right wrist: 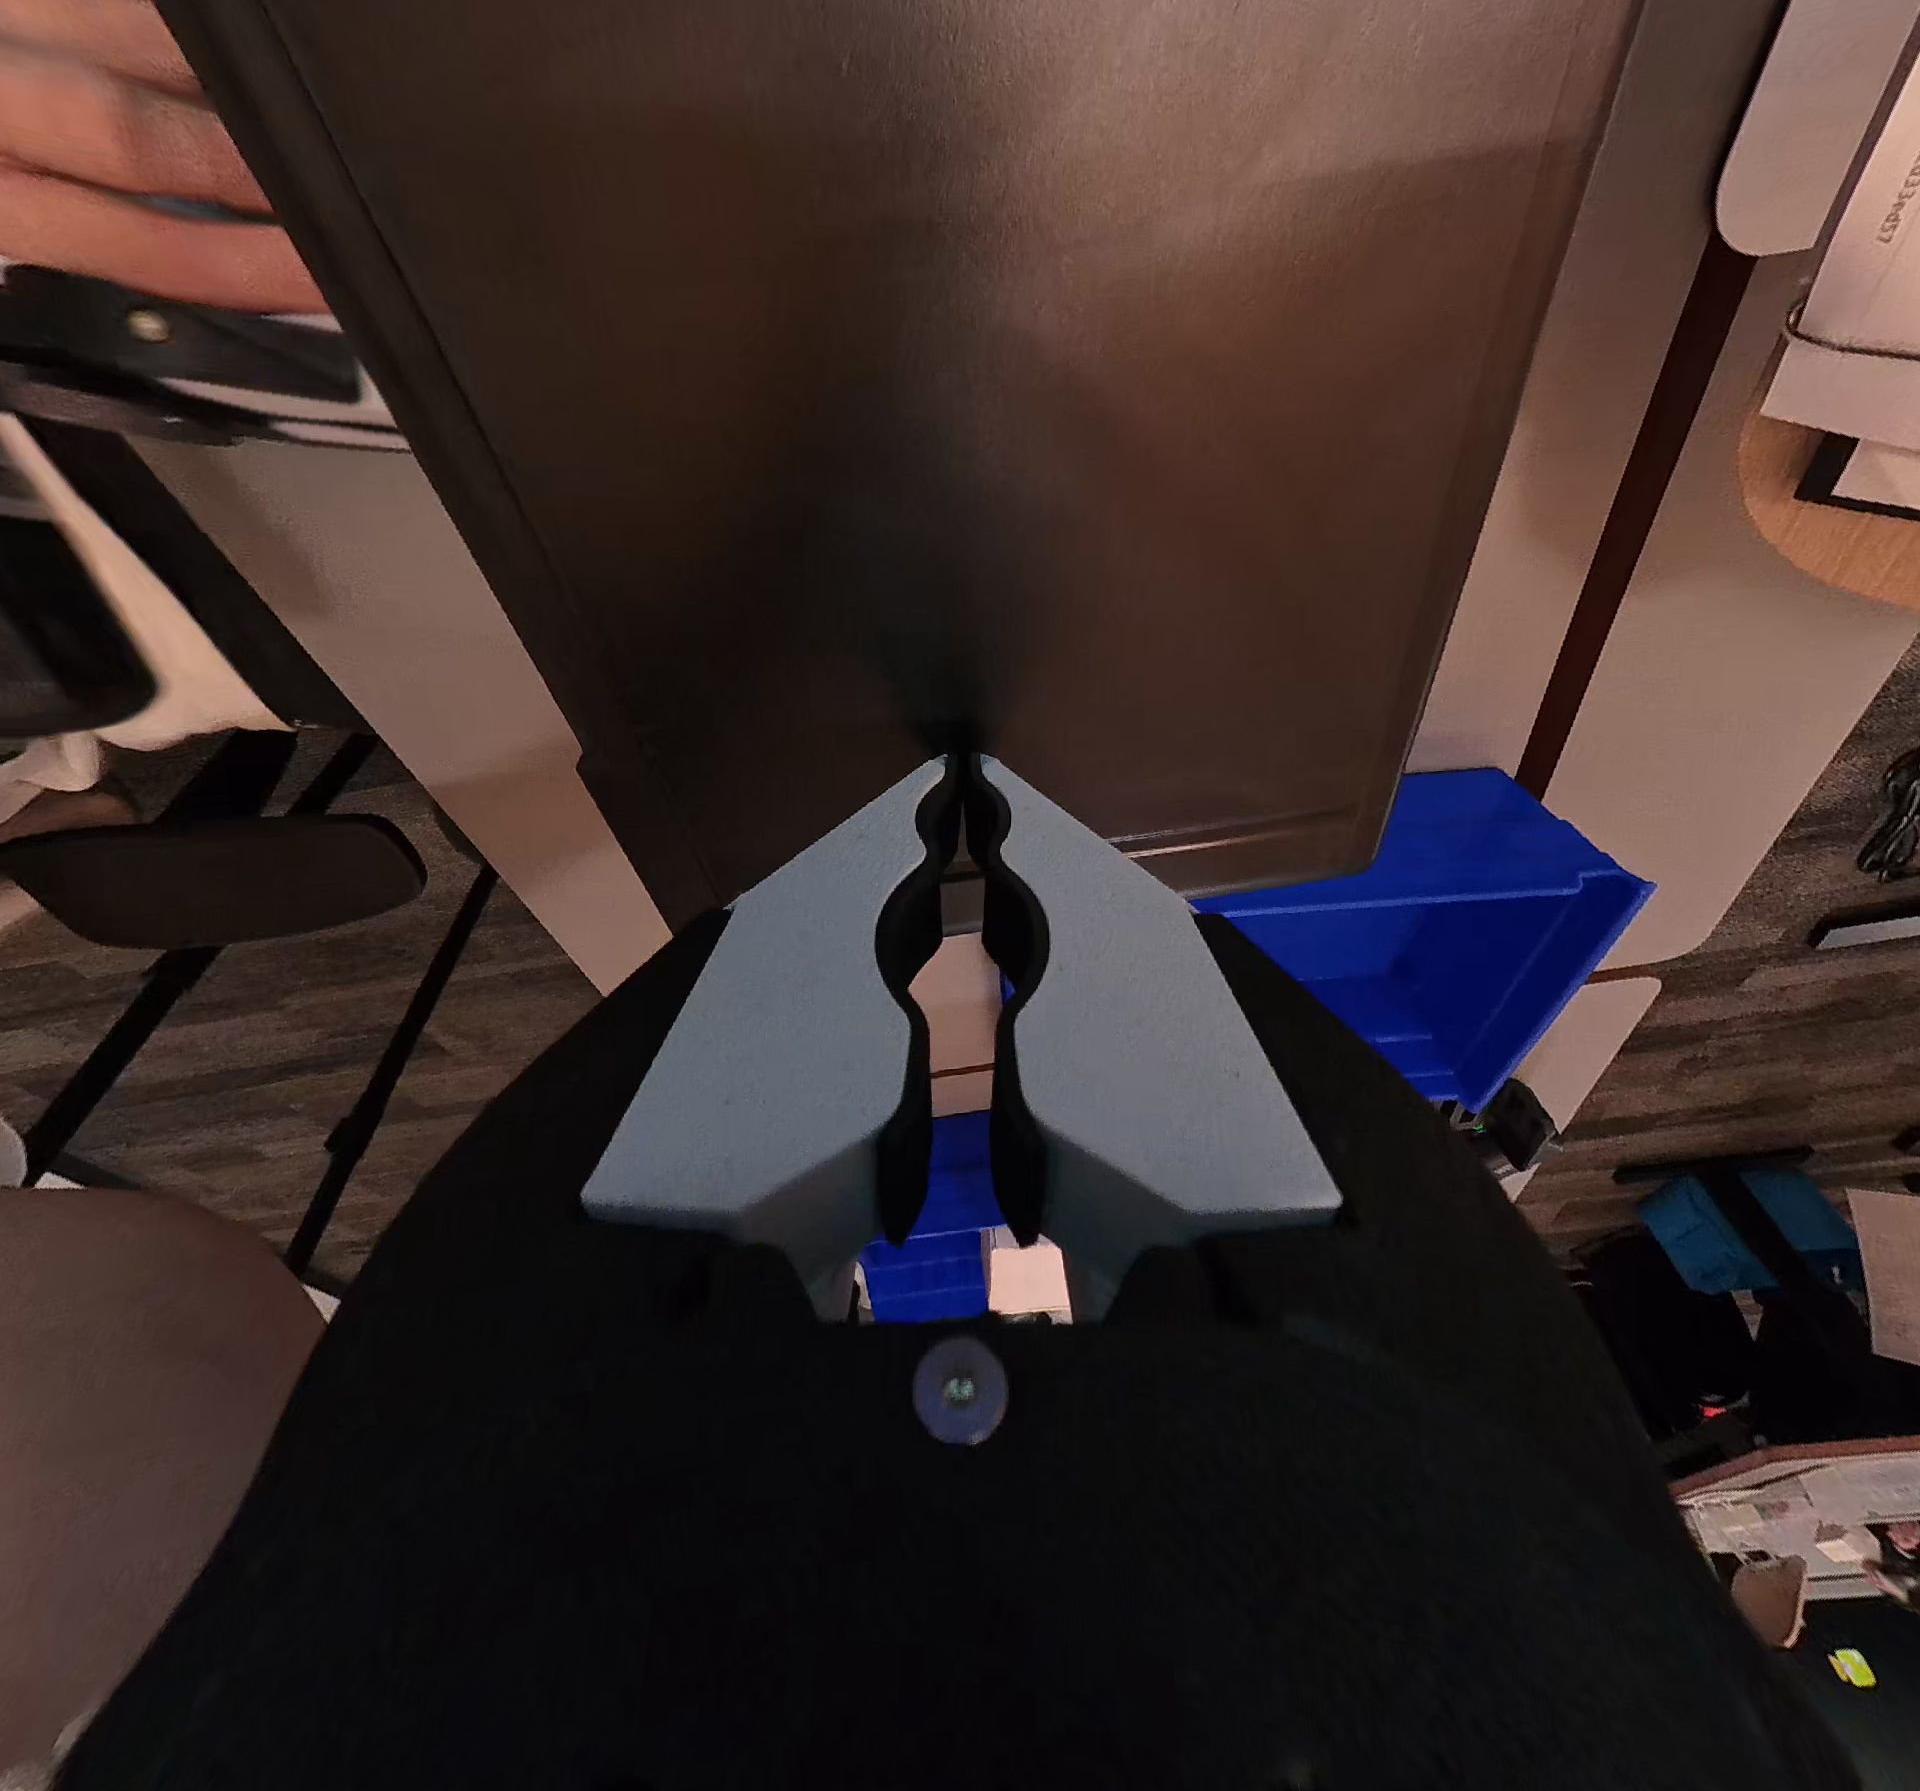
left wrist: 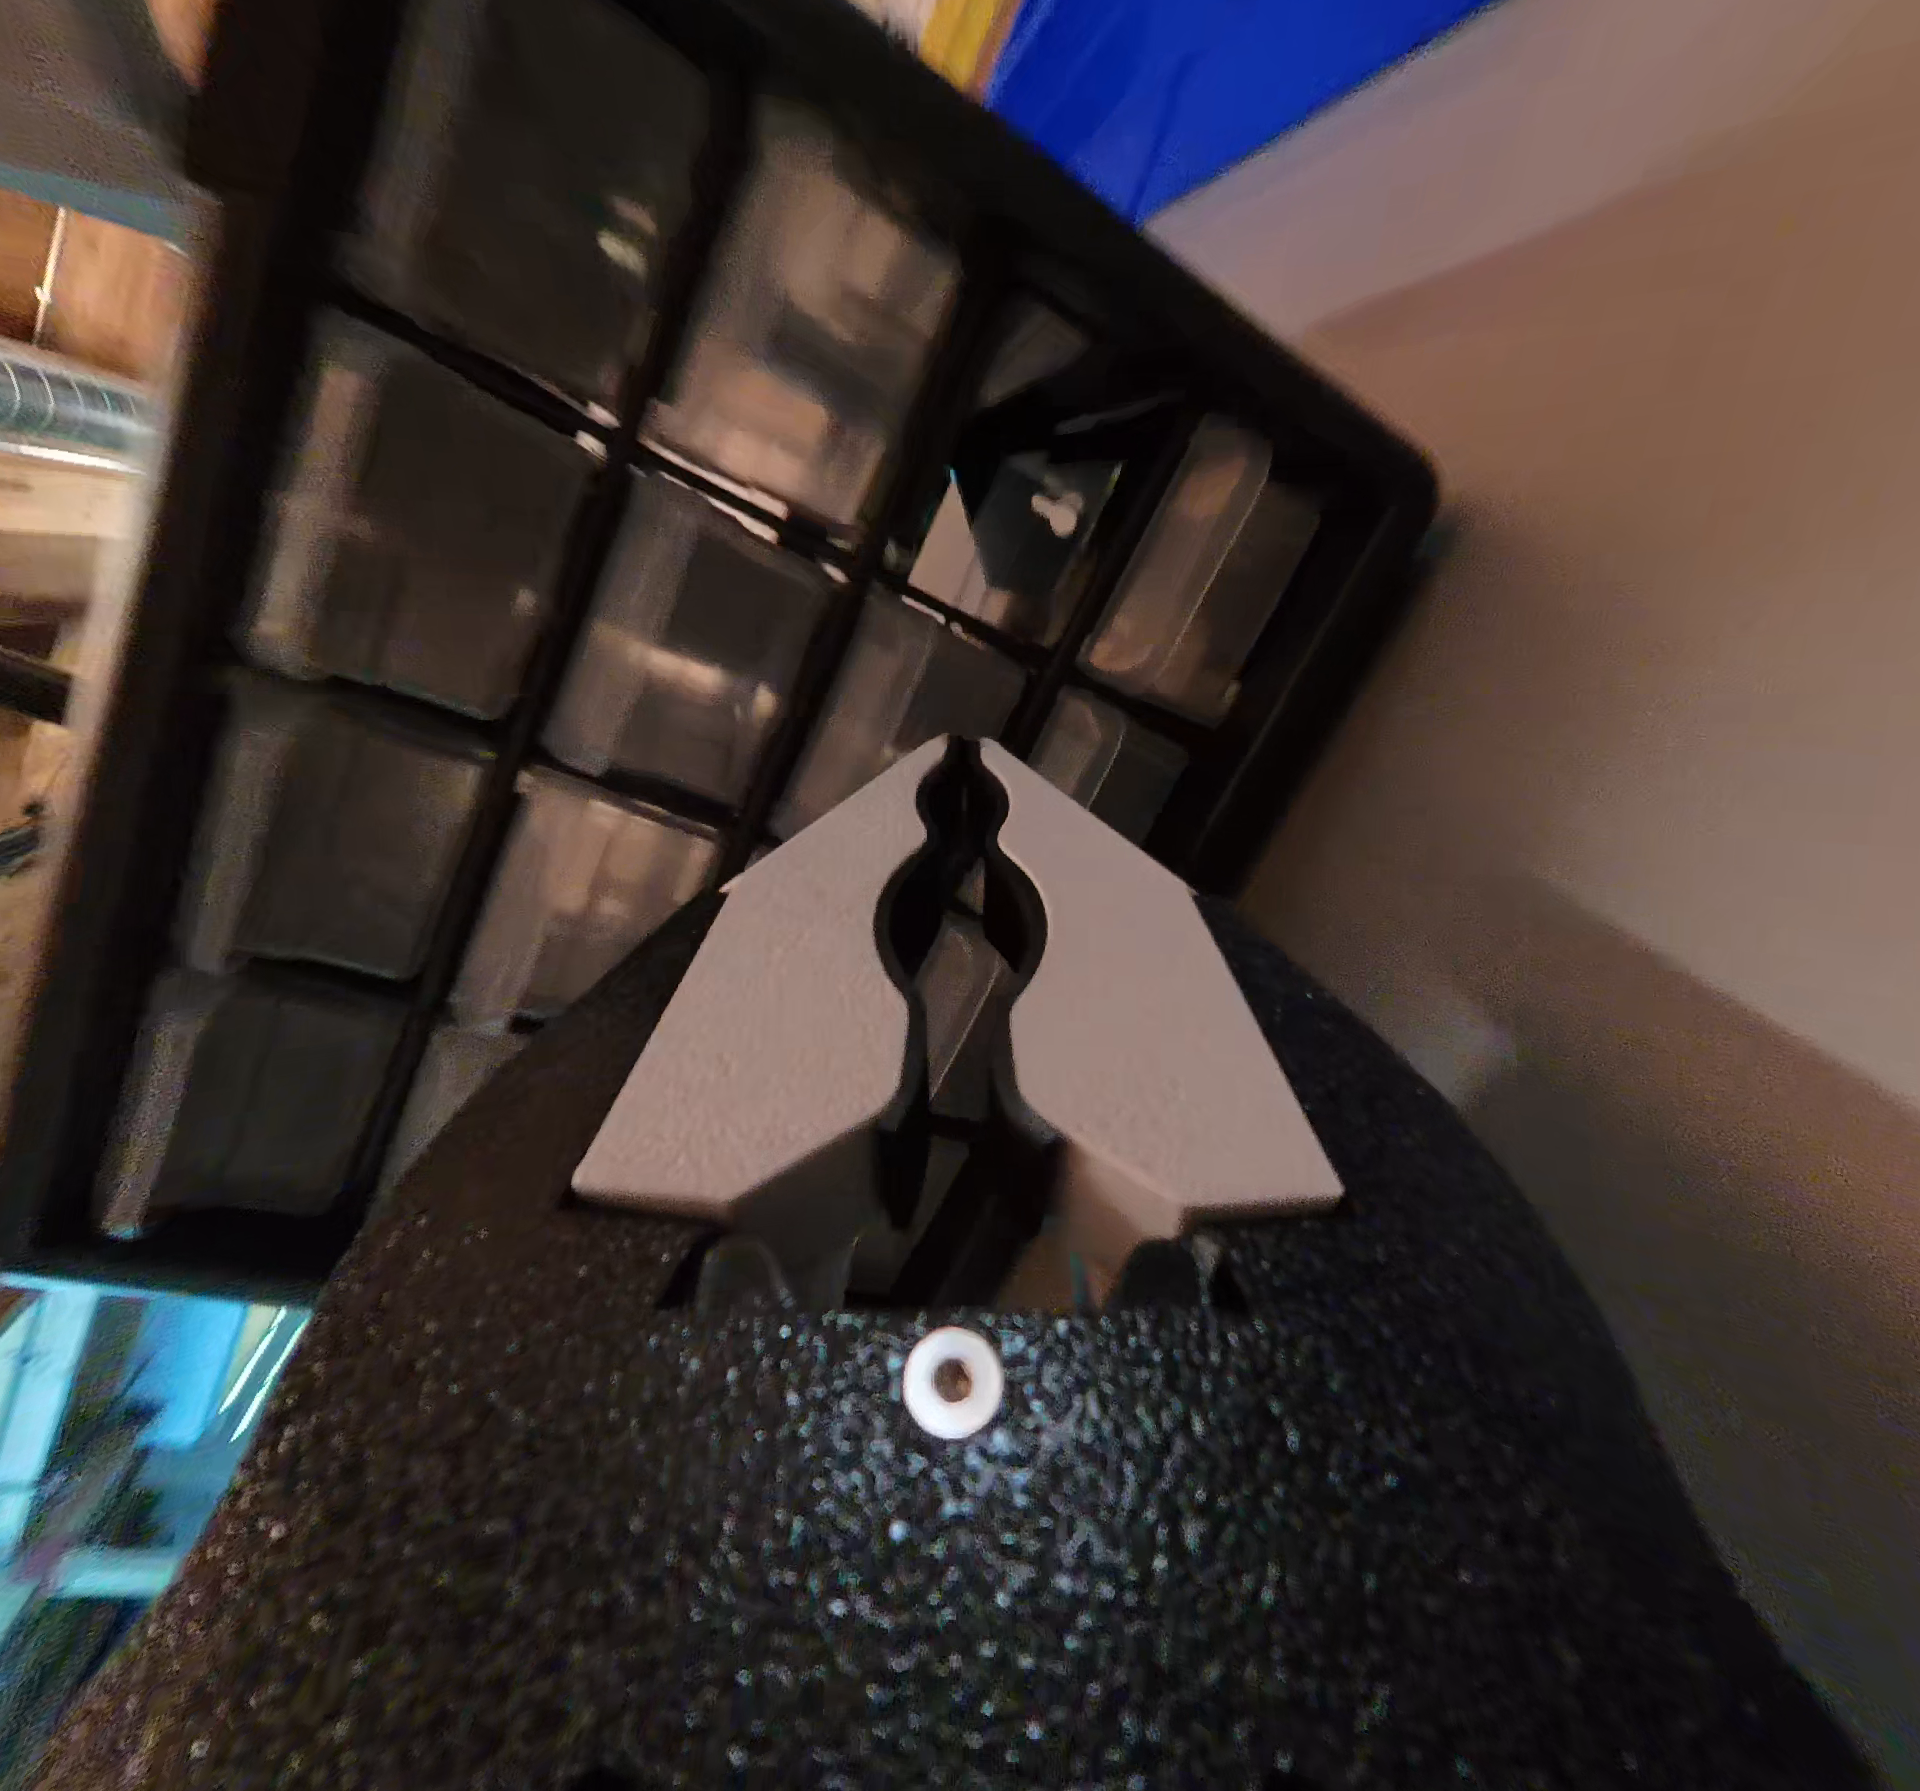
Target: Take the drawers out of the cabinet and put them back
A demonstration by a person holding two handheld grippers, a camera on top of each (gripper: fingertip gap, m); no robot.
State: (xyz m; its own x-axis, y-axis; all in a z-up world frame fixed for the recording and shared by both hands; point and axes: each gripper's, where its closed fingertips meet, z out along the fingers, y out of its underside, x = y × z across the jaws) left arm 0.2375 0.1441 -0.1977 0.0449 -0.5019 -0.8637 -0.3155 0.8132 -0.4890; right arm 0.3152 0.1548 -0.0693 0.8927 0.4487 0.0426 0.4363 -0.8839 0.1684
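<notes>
Ahead of your left gripper (left wrist: 961, 754), tilted and blurred, stood the black plastic cabinet (left wrist: 1340, 453) with its grid of small translucent smoky drawers (left wrist: 436, 536). One slot above and just right of the tips looked empty (left wrist: 1039, 515), back wall showing; the drawers around it were seated. Your left gripper's jaws were closed tip to tip with nothing between them, and the tips sat just in front of a lower drawer (left wrist: 914, 702), contact not clear from the blur.

Your right gripper (right wrist: 961, 759) also had its jaws pressed together, tips touching or nearly touching a broad, smooth dark-brown panel (right wrist: 935, 287), probably the cabinet's side or top. You seemed to be bracing it, not gripping. A blue plastic bin (right wrist: 1455, 931) sat below and to the right of the tips.

Handling, as a judgement: the drawers looked like thin, stiff, light plastic, glossy and so slippery, likely to crack under a hard squeeze. The best hold looked like the front lip or pull tab, pinched lightly and drawn straight out. The cabinet itself seemed light enough to slide, so your bracing mattered. The empty slot suggested one drawer was out, though it was not in view.
</notes>
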